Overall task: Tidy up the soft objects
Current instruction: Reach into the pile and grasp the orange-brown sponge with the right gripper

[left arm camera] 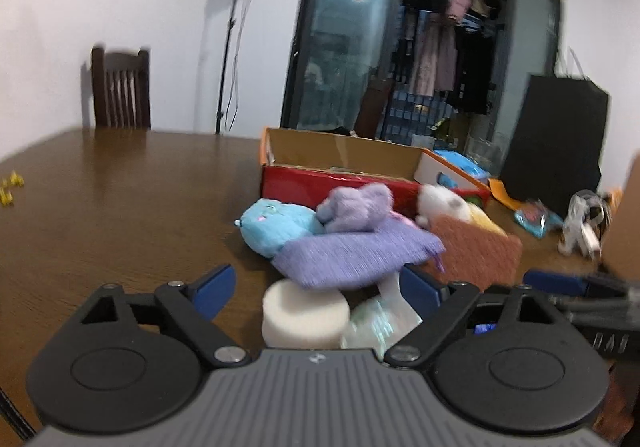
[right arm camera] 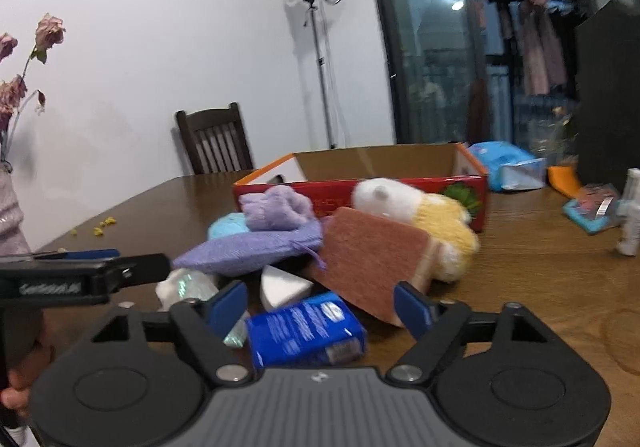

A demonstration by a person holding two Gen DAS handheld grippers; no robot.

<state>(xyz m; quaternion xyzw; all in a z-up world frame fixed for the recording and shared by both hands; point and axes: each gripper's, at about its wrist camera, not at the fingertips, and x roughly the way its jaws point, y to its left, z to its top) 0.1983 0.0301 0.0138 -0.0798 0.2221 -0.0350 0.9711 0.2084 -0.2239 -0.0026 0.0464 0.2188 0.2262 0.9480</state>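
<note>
Light: bright, even indoor light; ceiling lamps glare in the glass door (left arm camera: 340,47).
Shadows: soft, behind the chair (left arm camera: 120,87) on the wall.
Blur: smeared soft toys (left arm camera: 352,211).
Edges: fisheye bending, dark corners.

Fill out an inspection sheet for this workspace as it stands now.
Surface: brown wooden table, yellow crumbs near its far edge.
Job's things: a heap in front of the open red cardboard box: blue plush, purple plush, purple knitted pouch, brown sponge, white-and-yellow plush, round white sponge, blue pack.
Clutter: blue packets, small white bottle.
Grippers: left gripper and right gripper both with jaws apart, holding nothing.
Cables: dangling on the light stand.
Surroundings: dark chair, dried flowers, glass door with hanging clothes behind.
</note>
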